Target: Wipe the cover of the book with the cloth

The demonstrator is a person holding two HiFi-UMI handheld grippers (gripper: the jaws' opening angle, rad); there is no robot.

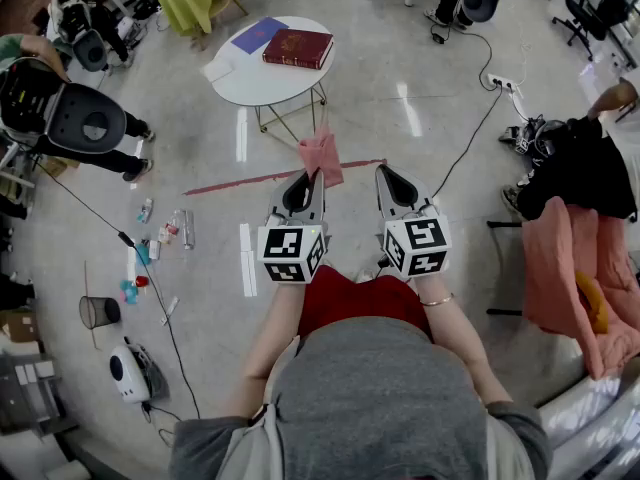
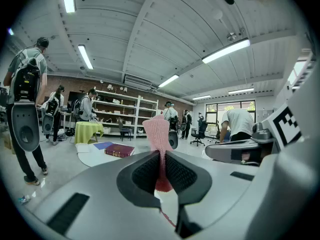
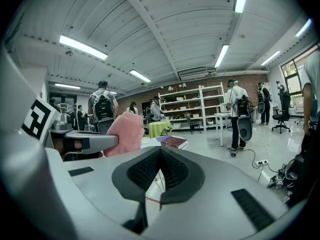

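Grips the pink cloth (image 1: pixel 321 155) in the left gripper's (image 1: pixel 306 180) closed jaws, raised clear of the floor for carrying. Holds the right gripper (image 1: pixel 392 180) alongside, jaws together on nothing, probably spare for steadying. Finds the dark red book (image 1: pixel 298 48) flat on the round white desk (image 1: pixel 250 86) well ahead, cover not yet wiped.

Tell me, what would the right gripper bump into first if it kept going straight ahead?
Likely the round white table, near the red book lying on it. The right gripper has open space until then, though depth is unclear.
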